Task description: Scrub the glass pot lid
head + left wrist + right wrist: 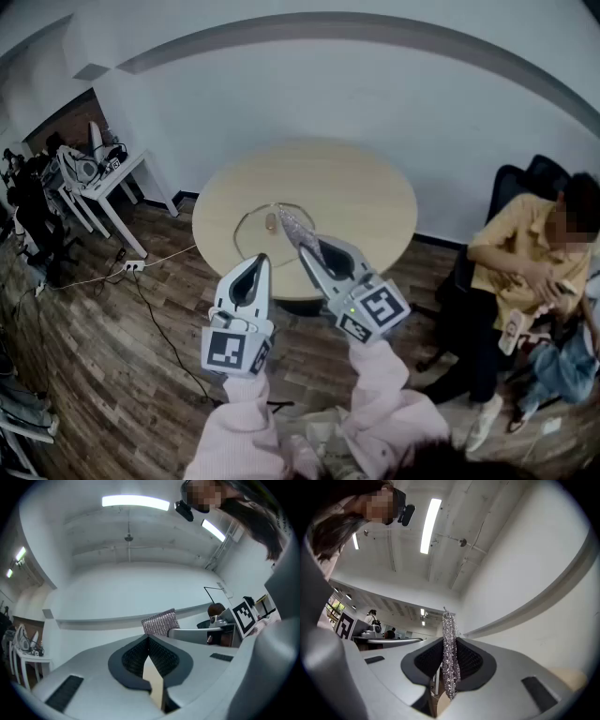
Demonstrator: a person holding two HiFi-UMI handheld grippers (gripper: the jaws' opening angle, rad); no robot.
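Big round wooden table (366, 202) fills the middle of the head view, and a seated person in a yellow shirt (525, 253) is off to its right, well clear of the action. On the table's near-left part lies the glass pot lid (255, 225), flat, knob up.

Both pink sleeves (384, 394) reach forward from the bottom edge, arms out side by side, near each other. The left gripper (253, 270) points straight ahead toward the table's near edge, its marker cube facing the camera. The right gripper (307, 246) is angled up and to the left, so its tip crosses in front of the left one's line and sits over the lid in the head view. Both gripper views take in wall and ceiling lights, so both tools are tipped upward.

Left gripper (149, 640): jaws pressed together, nothing between the pads. Right gripper (449, 641): jaws pinching a silvery mesh scrubber (449, 653), which stands edge-on and pokes out past the tips. From the head view the scrubber (291, 225) overlaps the lid; whether it touches the glass cannot be told.
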